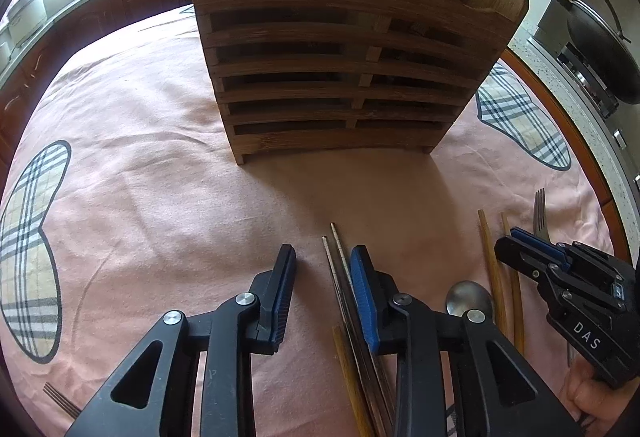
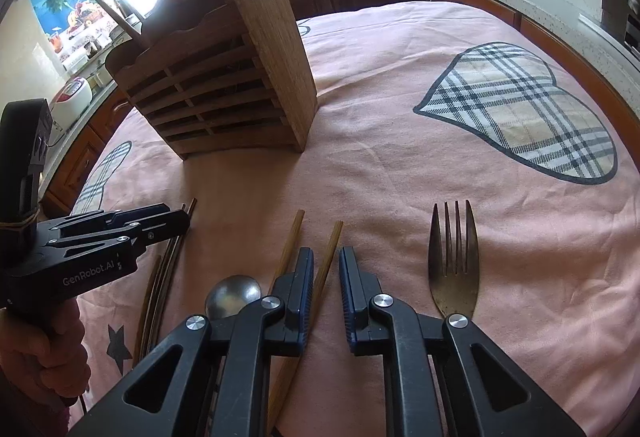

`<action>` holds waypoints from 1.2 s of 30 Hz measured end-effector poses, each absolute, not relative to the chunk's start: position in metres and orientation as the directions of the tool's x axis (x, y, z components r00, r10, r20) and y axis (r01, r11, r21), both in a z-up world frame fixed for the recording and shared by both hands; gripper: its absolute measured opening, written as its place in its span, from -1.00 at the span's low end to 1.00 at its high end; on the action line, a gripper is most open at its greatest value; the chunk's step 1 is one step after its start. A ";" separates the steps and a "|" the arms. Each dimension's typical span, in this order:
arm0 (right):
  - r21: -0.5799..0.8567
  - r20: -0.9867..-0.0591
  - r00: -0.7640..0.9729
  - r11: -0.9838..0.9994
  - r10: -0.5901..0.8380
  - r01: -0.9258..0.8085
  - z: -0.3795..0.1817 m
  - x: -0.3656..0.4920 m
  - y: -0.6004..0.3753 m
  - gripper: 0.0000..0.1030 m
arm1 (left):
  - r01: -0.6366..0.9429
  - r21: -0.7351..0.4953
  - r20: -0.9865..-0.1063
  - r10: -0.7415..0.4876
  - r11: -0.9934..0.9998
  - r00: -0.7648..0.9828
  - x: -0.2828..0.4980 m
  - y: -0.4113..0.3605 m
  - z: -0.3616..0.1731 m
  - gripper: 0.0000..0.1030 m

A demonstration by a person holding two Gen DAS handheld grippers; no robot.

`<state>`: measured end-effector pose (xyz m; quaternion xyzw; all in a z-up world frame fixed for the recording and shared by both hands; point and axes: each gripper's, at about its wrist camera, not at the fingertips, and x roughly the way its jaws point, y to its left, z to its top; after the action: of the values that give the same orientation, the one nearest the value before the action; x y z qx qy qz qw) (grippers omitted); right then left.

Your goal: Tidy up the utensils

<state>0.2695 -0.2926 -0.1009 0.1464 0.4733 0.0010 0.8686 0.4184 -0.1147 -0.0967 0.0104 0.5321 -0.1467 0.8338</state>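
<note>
"GenRobot.AI" left hand-held gripper (image 2: 176,217), "DAS" right hand-held gripper (image 1: 510,243)

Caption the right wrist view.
Open right hand-held gripper straddling a brown wooden chopstick beside a steel fork.

"DAS" in white caps on the right gripper (image 1: 505,244) body, seen from the left wrist cam. "GenRobot.AI" in pale letters on the left gripper (image 2: 182,215) body, seen from the right wrist cam. No other legible text; the wall poster (image 2: 66,3) shows pics only.
</note>
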 end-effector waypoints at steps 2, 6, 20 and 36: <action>0.250 -0.823 0.551 0.959 0.136 0.137 -0.101 0.272 -0.292 -0.77 | 0.265 -0.122 -0.890 -0.224 0.956 0.398 0.418 -0.118 -0.097 -0.56; 0.253 -0.818 0.558 0.959 0.140 0.130 -0.102 0.280 -0.292 -0.76 | 0.286 -0.127 -0.886 -0.238 0.950 0.398 0.418 -0.119 -0.098 -0.87; 0.333 -0.763 0.617 0.935 0.191 0.122 -0.073 0.257 -0.295 -0.92 | 0.211 -0.245 -0.835 -0.317 0.946 0.450 0.382 -0.088 -0.064 -0.95; 0.348 -0.732 0.649 0.933 0.205 0.097 -0.052 0.235 -0.286 -0.92 | 0.183 -0.248 -0.835 -0.305 0.951 0.458 0.348 -0.056 -0.046 -0.95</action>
<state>0.2353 -0.2861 -0.0518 0.1809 0.4175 0.0305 0.8899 0.3480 -0.0557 -0.0463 -0.0611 0.5006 -0.1434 0.8515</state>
